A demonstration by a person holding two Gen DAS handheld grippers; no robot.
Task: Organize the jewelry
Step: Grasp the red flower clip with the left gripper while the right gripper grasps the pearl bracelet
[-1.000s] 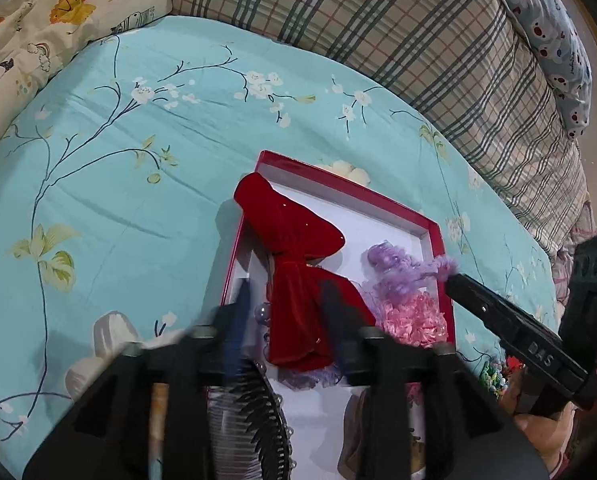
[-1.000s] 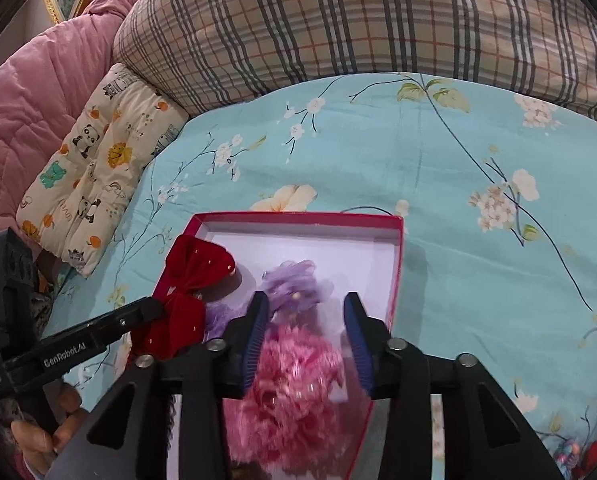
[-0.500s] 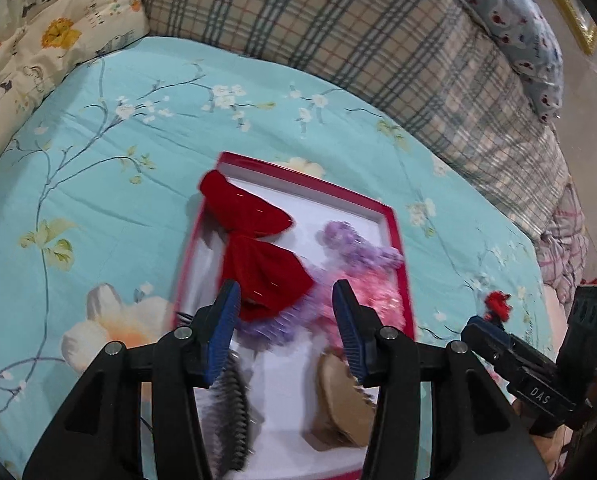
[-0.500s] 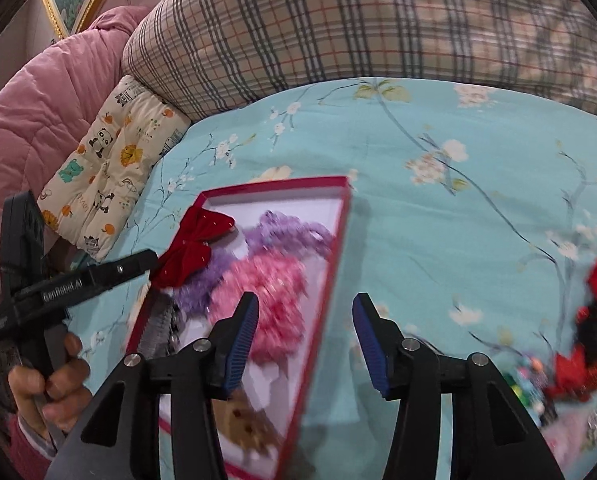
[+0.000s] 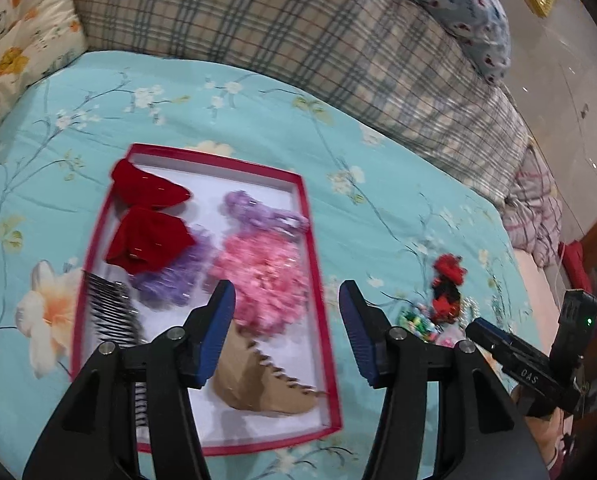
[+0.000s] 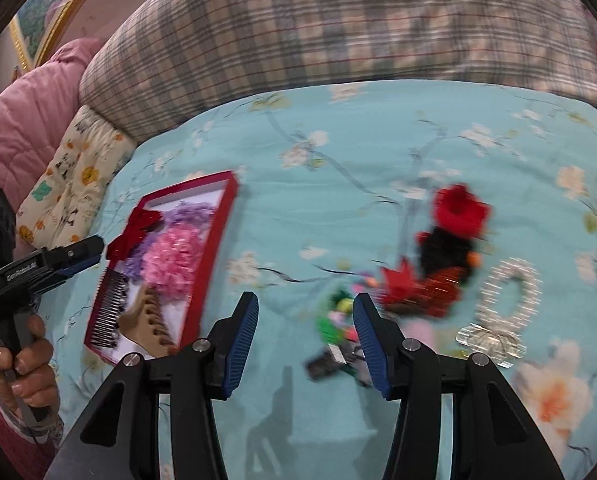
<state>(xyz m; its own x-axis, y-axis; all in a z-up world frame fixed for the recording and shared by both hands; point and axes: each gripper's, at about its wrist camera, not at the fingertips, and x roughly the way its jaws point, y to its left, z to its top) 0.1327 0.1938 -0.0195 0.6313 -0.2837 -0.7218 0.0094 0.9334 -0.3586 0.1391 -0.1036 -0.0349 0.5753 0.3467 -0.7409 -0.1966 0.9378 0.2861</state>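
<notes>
A red-rimmed white tray (image 5: 312, 248) (image 6: 212, 248) lies on the teal bedspread. It holds a red velvet bow (image 5: 148, 216), purple scrunchies (image 5: 258, 212), a pink scrunchie (image 5: 264, 272) (image 6: 174, 256), a black comb (image 5: 112, 308) and a tan claw clip (image 5: 258, 376). My left gripper (image 5: 286, 300) is open and empty above the tray's right part. My right gripper (image 6: 304, 312) is open and empty over the bedspread, right of the tray. A loose pile lies to its right: a red and black hair piece (image 6: 446, 240), small colourful clips (image 6: 338, 320) and a sparkly silver piece (image 6: 506, 296).
A plaid pillow (image 5: 298, 28) lines the far edge of the bed. A cartoon-print cushion (image 6: 70, 172) and a pink quilt (image 6: 14, 120) lie at the left. The bed's right edge drops to the floor (image 5: 570, 80).
Both grippers have pulled back from the tray. The right gripper has swung right towards the loose pile. The left gripper has drifted right and opened wider.
</notes>
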